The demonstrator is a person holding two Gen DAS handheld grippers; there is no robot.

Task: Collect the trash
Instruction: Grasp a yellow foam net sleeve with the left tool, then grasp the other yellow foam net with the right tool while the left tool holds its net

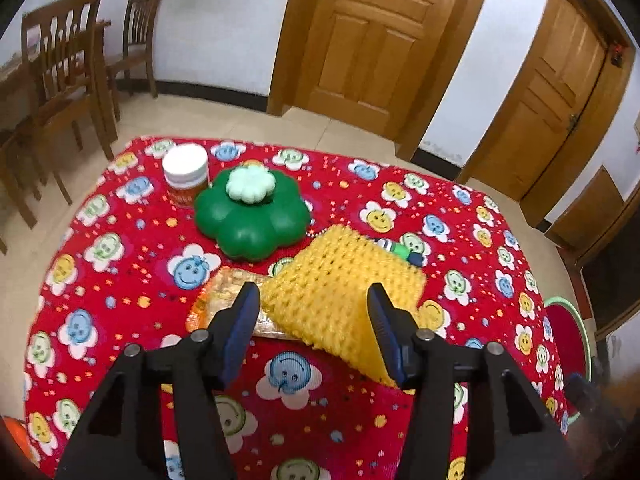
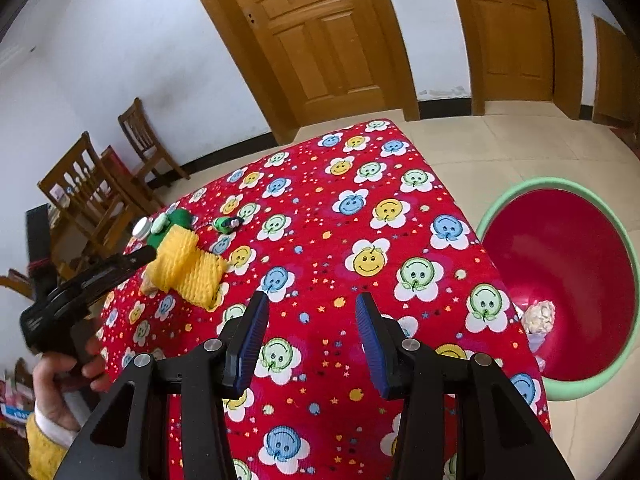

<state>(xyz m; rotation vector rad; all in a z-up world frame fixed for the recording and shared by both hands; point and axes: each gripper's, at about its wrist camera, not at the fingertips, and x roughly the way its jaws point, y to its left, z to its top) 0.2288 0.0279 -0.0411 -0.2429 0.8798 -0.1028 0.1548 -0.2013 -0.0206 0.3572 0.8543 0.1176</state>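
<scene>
A yellow foam net sleeve (image 1: 344,292) lies on the red flower-print table (image 1: 120,320), partly over a clear orange snack wrapper (image 1: 224,300). My left gripper (image 1: 314,304) is open, its fingers on either side of the sleeve's near end. The sleeve also shows in the right wrist view (image 2: 188,268), with the left gripper (image 2: 132,260) beside it. My right gripper (image 2: 312,312) is open and empty over the table. A red basin with a green rim (image 2: 560,280) stands on the floor at the right and holds a crumpled white paper ball (image 2: 540,316).
A green flower-shaped box (image 1: 252,212), a white-lidded jar (image 1: 186,172) and a small green tube (image 1: 400,250) sit at the table's far side. Wooden chairs (image 1: 68,80) stand to the left. Wooden doors (image 1: 360,40) are behind.
</scene>
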